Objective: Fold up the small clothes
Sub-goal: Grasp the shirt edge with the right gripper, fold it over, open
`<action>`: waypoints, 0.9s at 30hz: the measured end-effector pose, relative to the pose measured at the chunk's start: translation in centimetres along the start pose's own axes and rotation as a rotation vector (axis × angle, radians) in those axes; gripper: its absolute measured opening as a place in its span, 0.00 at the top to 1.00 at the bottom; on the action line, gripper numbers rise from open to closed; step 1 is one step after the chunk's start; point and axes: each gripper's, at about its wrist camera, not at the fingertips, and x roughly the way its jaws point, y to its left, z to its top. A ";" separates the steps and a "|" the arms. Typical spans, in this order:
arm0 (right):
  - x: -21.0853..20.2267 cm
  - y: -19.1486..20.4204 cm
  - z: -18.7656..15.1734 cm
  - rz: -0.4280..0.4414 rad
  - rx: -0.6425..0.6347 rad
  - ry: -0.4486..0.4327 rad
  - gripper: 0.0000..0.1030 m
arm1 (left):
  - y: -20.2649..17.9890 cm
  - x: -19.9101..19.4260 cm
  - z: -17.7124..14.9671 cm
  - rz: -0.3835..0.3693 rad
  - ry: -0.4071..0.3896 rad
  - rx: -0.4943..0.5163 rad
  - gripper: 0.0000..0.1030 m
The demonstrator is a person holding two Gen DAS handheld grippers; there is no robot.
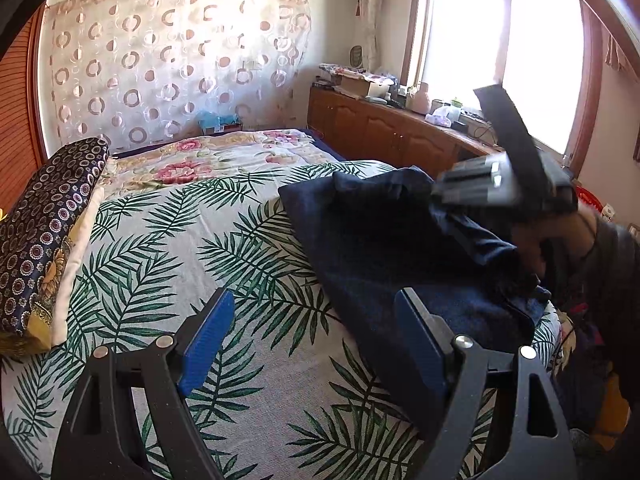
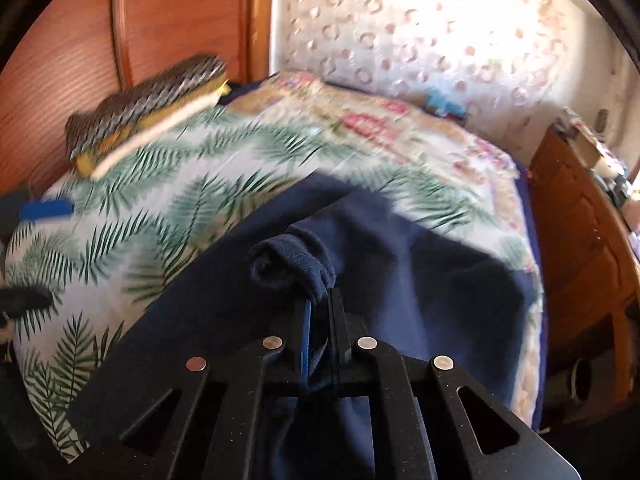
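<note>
- Right hand-held gripper (image 2: pixel 320 300) is pinching a bunched edge of the navy garment (image 2: pixel 420 264), which is lying on the bed (image 2: pixel 120 248) (leaf-print cover).
- Left hand-held gripper (image 1: pixel 316 344) is hanging wide apart, holding nothing.
- Risk: small bite is likely slipping under tension, dropping the fold crooked.

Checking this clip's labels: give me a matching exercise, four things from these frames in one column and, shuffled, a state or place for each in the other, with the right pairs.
Things:
1. left gripper
2. right gripper
3. navy garment
4. patterned pillow

States or places:
A. lies crumpled on the palm-leaf bedspread, one edge lifted
B. at the bed's edge by the wooden headboard
C. shut on a fold of dark blue cloth
D. open, nothing between its blue pads

Pairs: 1-D, 2-C, 3-A, 4-B
</note>
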 end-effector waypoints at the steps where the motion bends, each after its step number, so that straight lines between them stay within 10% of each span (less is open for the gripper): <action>1: -0.4 -0.9 0.5 -0.029 0.011 -0.014 0.93 | 0.0 0.0 0.0 -0.001 0.001 0.001 0.20; 9: -0.6 -9.9 1.5 -0.422 0.213 -0.026 0.93 | -0.4 0.5 -0.3 -0.011 0.018 0.009 0.20; 13: -1.5 -9.2 0.8 -0.372 0.209 -0.027 0.73 | -0.7 0.9 -0.5 -0.018 0.032 0.013 0.20; 27: -3.8 -1.7 -8.2 -0.053 0.180 0.034 0.63 | -2.5 1.9 -1.3 -0.043 0.074 0.050 0.20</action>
